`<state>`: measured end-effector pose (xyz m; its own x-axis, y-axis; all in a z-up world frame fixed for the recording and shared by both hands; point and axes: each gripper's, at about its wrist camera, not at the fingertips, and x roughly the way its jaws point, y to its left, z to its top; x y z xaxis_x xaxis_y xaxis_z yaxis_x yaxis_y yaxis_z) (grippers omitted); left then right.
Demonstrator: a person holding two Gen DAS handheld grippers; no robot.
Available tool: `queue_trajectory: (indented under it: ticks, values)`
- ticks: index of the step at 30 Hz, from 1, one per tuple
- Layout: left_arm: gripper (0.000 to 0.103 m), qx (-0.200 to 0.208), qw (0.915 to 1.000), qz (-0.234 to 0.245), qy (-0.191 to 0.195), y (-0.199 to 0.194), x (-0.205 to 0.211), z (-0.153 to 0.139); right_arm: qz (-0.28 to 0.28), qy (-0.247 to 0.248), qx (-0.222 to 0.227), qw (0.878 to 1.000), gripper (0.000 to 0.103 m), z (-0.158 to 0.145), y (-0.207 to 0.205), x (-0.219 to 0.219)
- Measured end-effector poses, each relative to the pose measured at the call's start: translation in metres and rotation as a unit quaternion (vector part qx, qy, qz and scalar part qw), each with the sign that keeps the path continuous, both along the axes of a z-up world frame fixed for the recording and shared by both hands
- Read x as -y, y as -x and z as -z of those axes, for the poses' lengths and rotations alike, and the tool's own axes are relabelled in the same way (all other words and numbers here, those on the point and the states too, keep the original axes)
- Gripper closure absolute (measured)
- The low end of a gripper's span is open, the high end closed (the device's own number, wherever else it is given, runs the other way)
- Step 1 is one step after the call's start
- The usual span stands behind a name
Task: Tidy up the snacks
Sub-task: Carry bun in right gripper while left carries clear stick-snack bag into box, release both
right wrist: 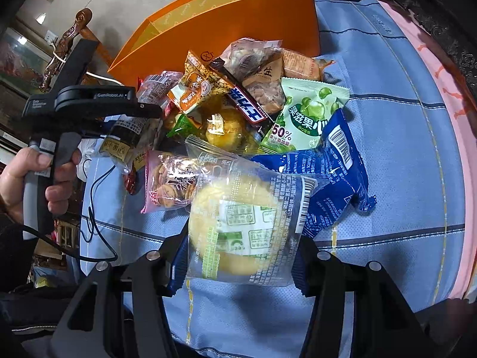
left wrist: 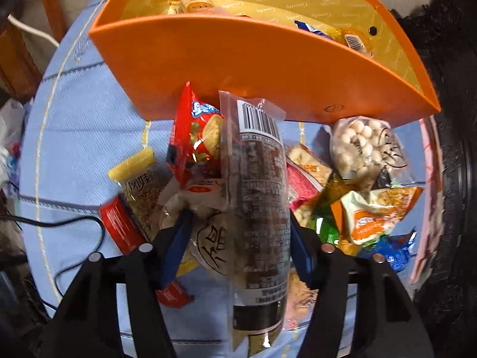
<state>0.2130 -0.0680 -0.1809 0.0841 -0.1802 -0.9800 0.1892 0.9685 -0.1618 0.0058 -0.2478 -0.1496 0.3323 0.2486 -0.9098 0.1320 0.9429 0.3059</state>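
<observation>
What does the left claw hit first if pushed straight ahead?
Likely the orange cardboard box's near wall. The left claw already holds a long clear brown-printed packet whose tip nearly reaches it; depth unclear.

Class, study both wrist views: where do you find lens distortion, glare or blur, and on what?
Left wrist view: the orange box bows into a curve from the fisheye, and the clear dark packet in the left tongs looks smeared. Right wrist view: the round yellow cake's wrapper in the right tongs shows soft glare.
</observation>
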Motion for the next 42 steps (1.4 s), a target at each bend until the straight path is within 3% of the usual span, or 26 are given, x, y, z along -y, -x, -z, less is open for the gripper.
queue_trajectory:
  ticks: [1, 3, 6, 11, 16, 18, 21, 28, 33, 42]
  values:
    - [0.06, 0.003, 1.0, -0.001, -0.006, 0.0, 0.001, -0.002, -0.002, 0.0, 0.001, 1.0, 0.047, -0.001, 0.0, 0.0]
    - [0.078, 0.0, 0.9998, -0.015, 0.016, 0.002, -0.003, -0.013, -0.004, 0.0, 0.006, 1.0, 0.047, -0.005, -0.001, 0.0]
    - [0.078, 0.018, 0.9981, -0.008, 0.058, 0.011, -0.012, -0.034, -0.006, -0.001, 0.014, 1.0, 0.047, -0.011, -0.002, 0.002]
    - [0.078, 0.04, 0.9951, -0.012, 0.09, 0.032, -0.041, -0.059, -0.015, -0.002, 0.03, 0.999, 0.047, -0.022, -0.011, -0.003]
    - [0.078, 0.066, 0.9946, -0.015, 0.079, 0.043, -0.06, -0.074, -0.031, 0.009, 0.048, 0.998, 0.047, -0.035, -0.026, -0.012]
    - [0.078, 0.098, 0.9939, -0.006, 0.05, 0.048, -0.064, -0.083, -0.035, 0.015, 0.059, 0.998, 0.047, -0.044, -0.034, -0.014]
    - [0.078, 0.127, 0.9909, 0.001, 0.045, 0.048, -0.067, -0.098, -0.043, 0.032, 0.084, 0.995, 0.047, -0.062, -0.05, -0.015]
    - [0.077, 0.178, 0.9821, 0.014, 0.061, 0.015, -0.055, -0.132, -0.05, 0.061, 0.145, 0.986, 0.047, -0.102, -0.102, -0.007]
    - [0.077, 0.179, 0.9811, 0.014, 0.07, -0.026, -0.033, -0.137, -0.046, 0.069, 0.176, 0.981, 0.047, -0.118, -0.15, 0.002]
    - [0.077, 0.163, 0.9842, 0.01, 0.069, -0.084, -0.01, -0.119, -0.041, 0.065, 0.173, 0.982, 0.047, -0.103, -0.226, 0.016]
